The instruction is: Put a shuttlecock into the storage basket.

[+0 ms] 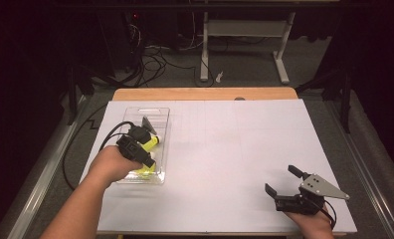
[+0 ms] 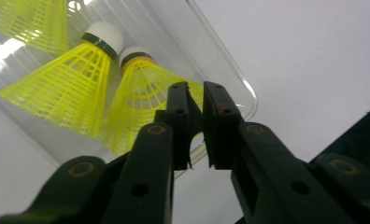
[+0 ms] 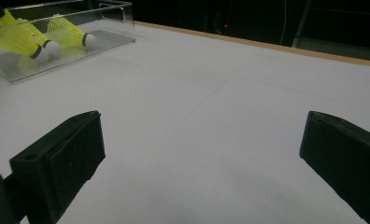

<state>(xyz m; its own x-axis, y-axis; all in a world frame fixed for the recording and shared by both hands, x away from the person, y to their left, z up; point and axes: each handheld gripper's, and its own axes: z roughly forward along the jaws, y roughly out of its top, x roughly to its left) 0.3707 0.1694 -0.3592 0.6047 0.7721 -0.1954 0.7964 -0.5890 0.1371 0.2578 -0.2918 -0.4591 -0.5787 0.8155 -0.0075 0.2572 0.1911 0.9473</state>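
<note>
Shuttlecocks, bright yellow with white caps, lie in a clear plastic tray [image 1: 161, 115] on the left part of the white counter [image 1: 235, 149]. In the left gripper view two of them show side by side with their caps pointing away from the camera, and part of a third skirt sits in the top left corner. The nearer shuttlecock [image 2: 143, 91] has its net skirt right at the left tongs [image 2: 195, 86], whose jaws are clenched almost together with a thin strip of the skirt's rim caught between the pads. The neighbouring shuttlecock [image 2: 73, 79] lies just beside it, the two skirts touching or nearly so; the view is too close to tell which.

From the high view the left tongs [image 1: 145, 130] reach into the tray from its near end, the person's left hand [image 1: 110, 164] wrapped around the body and a black cable looping off to the left. The tray stands lengthwise, its far end toward the wooden edge of the counter.

Well apart, near the front right corner of the counter, the right tongs [image 1: 280, 180] are held in the right hand [image 1: 312, 221] with the jaws released and spread wide, nothing between them. In the right gripper view they frame bare white surface, with the tray [image 3: 122, 28] and its shuttlecocks far off at the upper left.
</note>
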